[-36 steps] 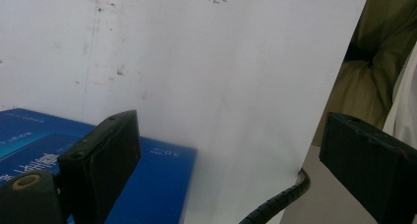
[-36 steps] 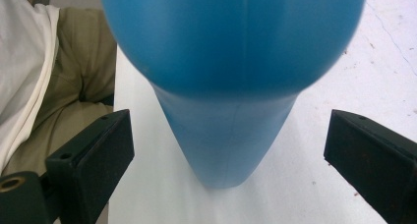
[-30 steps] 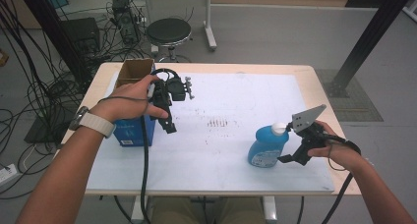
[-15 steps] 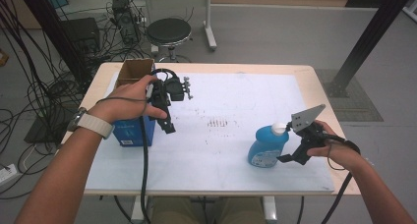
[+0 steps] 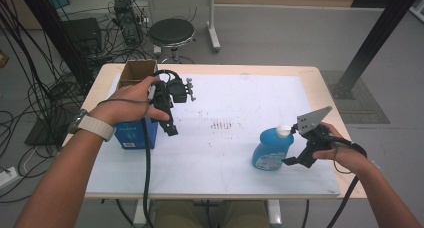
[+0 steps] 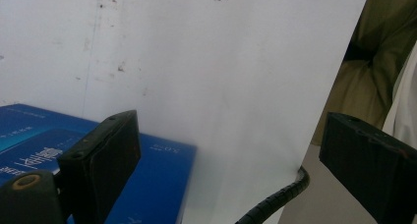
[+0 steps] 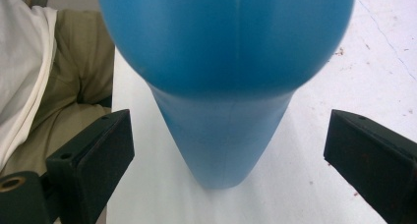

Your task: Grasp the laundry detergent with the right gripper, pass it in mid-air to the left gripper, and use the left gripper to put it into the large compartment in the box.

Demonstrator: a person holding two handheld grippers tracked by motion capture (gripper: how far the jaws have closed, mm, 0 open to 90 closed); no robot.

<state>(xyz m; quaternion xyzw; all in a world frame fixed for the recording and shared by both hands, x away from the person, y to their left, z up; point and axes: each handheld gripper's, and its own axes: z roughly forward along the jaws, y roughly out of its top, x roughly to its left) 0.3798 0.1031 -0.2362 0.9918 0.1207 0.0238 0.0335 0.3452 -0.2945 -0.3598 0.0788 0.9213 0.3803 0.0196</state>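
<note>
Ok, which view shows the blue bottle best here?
The high view: the whole blue bottle stands upright on the white sheet with its white cap, beside the right gripper. The right gripper view gives a blurred close-up of its body between open jaws.

Left of the blue bottle [image 5: 271,147], the white-covered counter [image 5: 235,153] lies open as far as the blue box [image 5: 135,134]; the right claw [image 5: 292,147] crowds the bottle's right side.

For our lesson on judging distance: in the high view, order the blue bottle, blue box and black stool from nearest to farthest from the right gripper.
1. Blue bottle, right beside the right gripper.
2. Blue box, across the table at its left.
3. Black stool, on the floor beyond the table.
</note>
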